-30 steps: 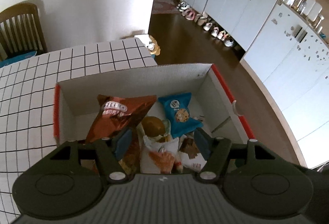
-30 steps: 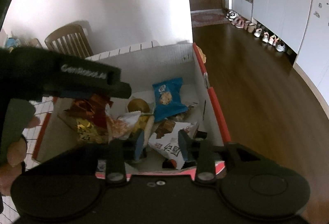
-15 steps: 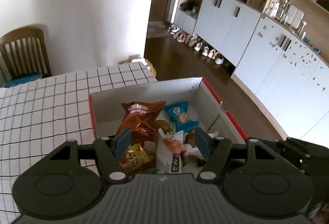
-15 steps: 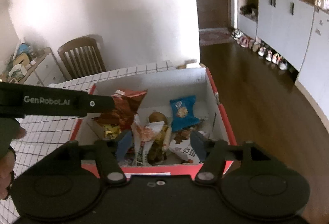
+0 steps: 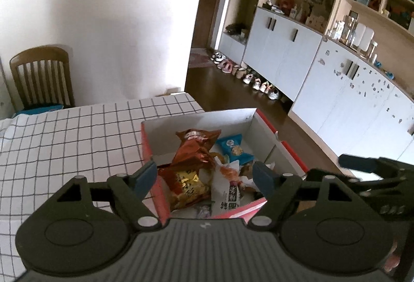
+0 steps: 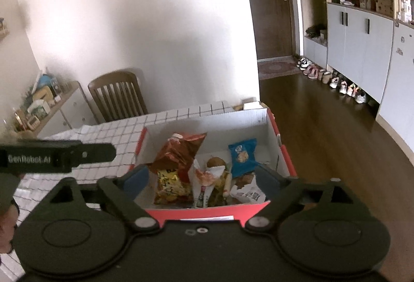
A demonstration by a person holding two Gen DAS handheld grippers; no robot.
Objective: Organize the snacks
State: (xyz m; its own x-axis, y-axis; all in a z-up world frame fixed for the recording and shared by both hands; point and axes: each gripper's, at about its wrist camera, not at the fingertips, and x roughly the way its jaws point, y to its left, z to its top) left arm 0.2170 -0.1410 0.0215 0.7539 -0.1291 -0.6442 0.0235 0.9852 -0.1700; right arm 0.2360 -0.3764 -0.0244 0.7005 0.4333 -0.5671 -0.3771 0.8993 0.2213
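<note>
A red-and-white cardboard box [image 5: 196, 124] [image 6: 212, 124] stands on the checked tablecloth and holds several snack packs. Among them are a brown chip bag [image 5: 192, 150] [image 6: 178, 150], a blue cookie pack [image 5: 233, 149] [image 6: 242, 154], a yellow-and-red bag [image 5: 186, 185] [image 6: 169, 185] and a white packet [image 6: 248, 194]. My left gripper [image 5: 205, 178] hovers above the box's near end, jaws opening, nothing between them. My right gripper [image 6: 200, 182] hangs above the box's near wall, jaws also opening and empty. The right gripper's body shows at the right edge of the left wrist view.
The table with the grid-patterned cloth [image 5: 64, 137] stretches left of the box. A wooden chair [image 5: 41, 75] [image 6: 117, 94] stands by the white wall. White cabinets [image 5: 336, 90] with shoes lined up below them flank the dark wooden floor [image 6: 323, 127]. A cluttered sideboard [image 6: 38, 106] stands at far left.
Both grippers rose and drew back from the box, so the snacks look smaller. The right jaws spread from narrow to wide; the left jaws widened too. Neither holds a pack.
</note>
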